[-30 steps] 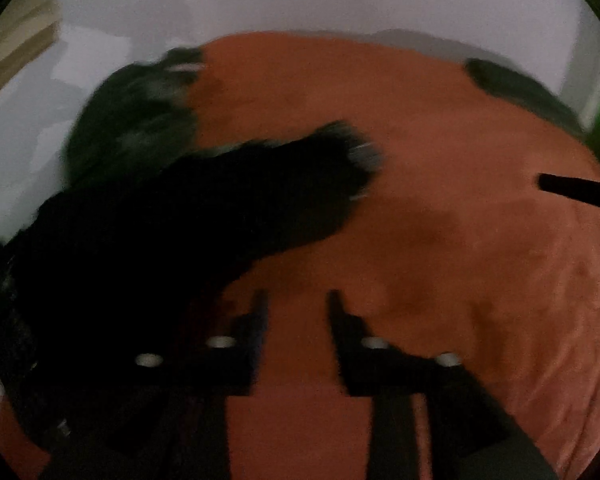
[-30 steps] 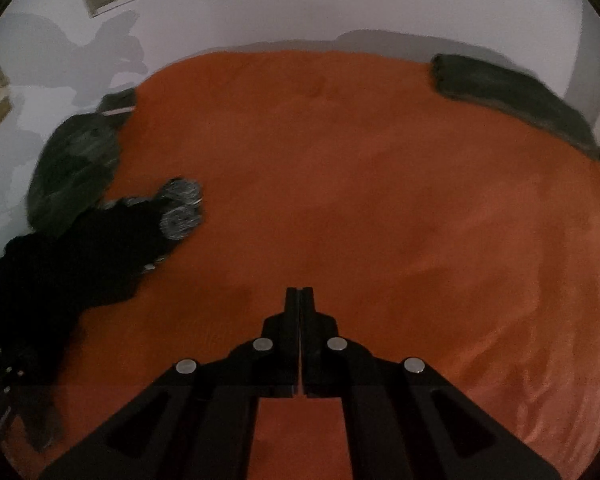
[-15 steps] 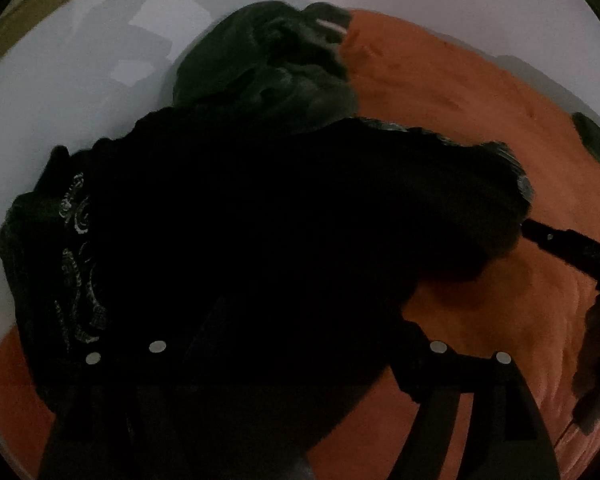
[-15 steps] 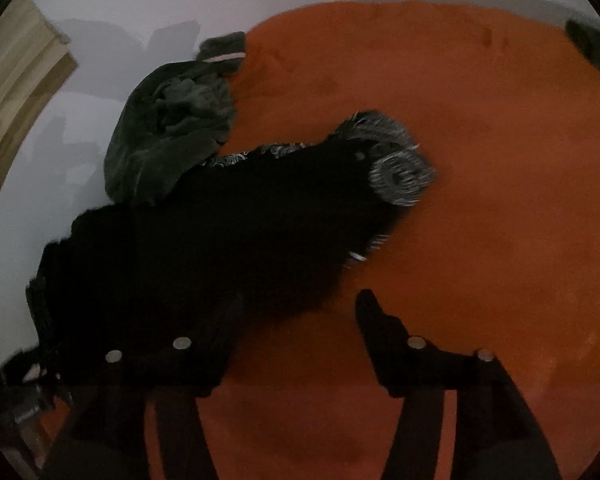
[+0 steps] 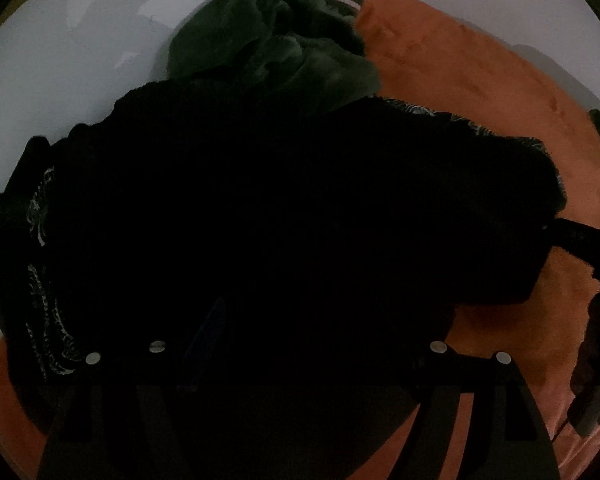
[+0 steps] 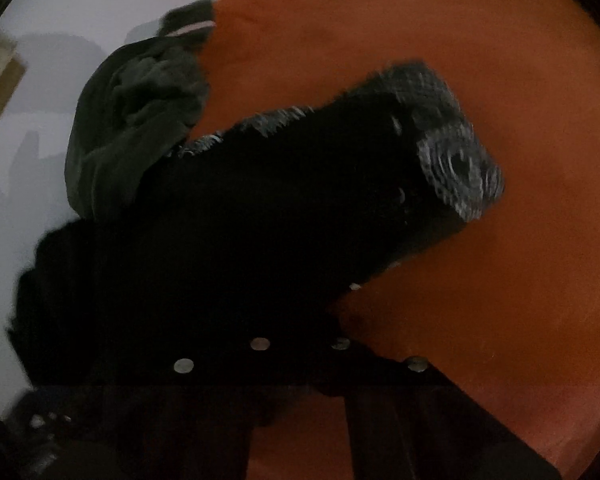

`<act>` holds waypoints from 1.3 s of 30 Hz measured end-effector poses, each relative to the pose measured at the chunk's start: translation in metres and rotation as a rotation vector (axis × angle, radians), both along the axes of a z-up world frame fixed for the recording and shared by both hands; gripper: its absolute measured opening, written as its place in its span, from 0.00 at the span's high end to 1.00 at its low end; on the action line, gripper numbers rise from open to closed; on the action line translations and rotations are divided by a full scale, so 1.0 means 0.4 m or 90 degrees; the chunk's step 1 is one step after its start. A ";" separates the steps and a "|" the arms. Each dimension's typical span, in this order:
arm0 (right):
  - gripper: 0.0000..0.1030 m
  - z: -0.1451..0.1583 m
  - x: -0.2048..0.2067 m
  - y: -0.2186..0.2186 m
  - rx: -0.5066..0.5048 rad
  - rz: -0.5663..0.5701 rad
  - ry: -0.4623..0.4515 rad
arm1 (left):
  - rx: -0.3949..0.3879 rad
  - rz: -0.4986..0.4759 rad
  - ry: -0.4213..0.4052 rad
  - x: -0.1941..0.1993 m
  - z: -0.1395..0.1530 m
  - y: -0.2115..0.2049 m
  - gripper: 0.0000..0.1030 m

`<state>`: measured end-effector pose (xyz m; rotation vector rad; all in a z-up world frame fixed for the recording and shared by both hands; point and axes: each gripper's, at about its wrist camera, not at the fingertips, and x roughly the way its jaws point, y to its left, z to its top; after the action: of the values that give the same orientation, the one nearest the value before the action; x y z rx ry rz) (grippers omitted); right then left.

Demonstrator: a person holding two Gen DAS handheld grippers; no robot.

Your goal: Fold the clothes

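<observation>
Foreground, left wrist view: the left gripper [image 5: 296, 344] shows its finger mounts set wide apart at 7 and 5 o'clock, with the black garment [image 5: 284, 216] filling the space between them. The tips are lost against the dark cloth, so whether they pinch it cannot be told; the wide spread suggests a grasp not yet made.

Foreground, right wrist view: the right gripper [image 6: 300, 354] has its mounts much nearer one another and is buried in the same black garment [image 6: 260, 216]. The near edge of the cloth lies over the fingers, which probably nip it for lifting, though contact cannot be seen.

Middle ground: the garment lies bunched on the orange bedspread [image 6: 480, 300], its long axis running from 8 o'clock toward 2 o'clock, ending in a grey patterned cuff [image 6: 458, 174] that points to 2 o'clock.

Background: a dark green garment [image 6: 136, 120] is heaped at 10 o'clock, touching the black one, probably awaiting its turn.
</observation>
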<state>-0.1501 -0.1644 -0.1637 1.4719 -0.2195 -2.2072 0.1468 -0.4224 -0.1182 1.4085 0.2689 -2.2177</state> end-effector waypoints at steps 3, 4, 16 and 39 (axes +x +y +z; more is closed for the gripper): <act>0.99 0.043 0.024 0.019 0.012 -0.014 0.060 | 0.013 0.014 0.000 0.012 -0.008 -0.009 0.26; 0.99 0.057 0.030 0.031 0.008 -0.022 0.075 | 0.018 0.018 -0.005 0.012 -0.014 -0.009 0.26; 1.00 0.174 0.101 0.245 0.022 -0.114 0.159 | 0.072 -0.074 -0.015 -0.017 -0.047 0.156 1.00; 1.00 0.264 0.435 1.330 0.134 -0.521 0.158 | 0.043 -0.470 -0.004 -0.132 0.055 1.015 0.97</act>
<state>0.0239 0.3674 -0.0582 1.3290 -0.6080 -3.1164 0.0941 -0.0166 -0.0961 1.7481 -0.2251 -2.7900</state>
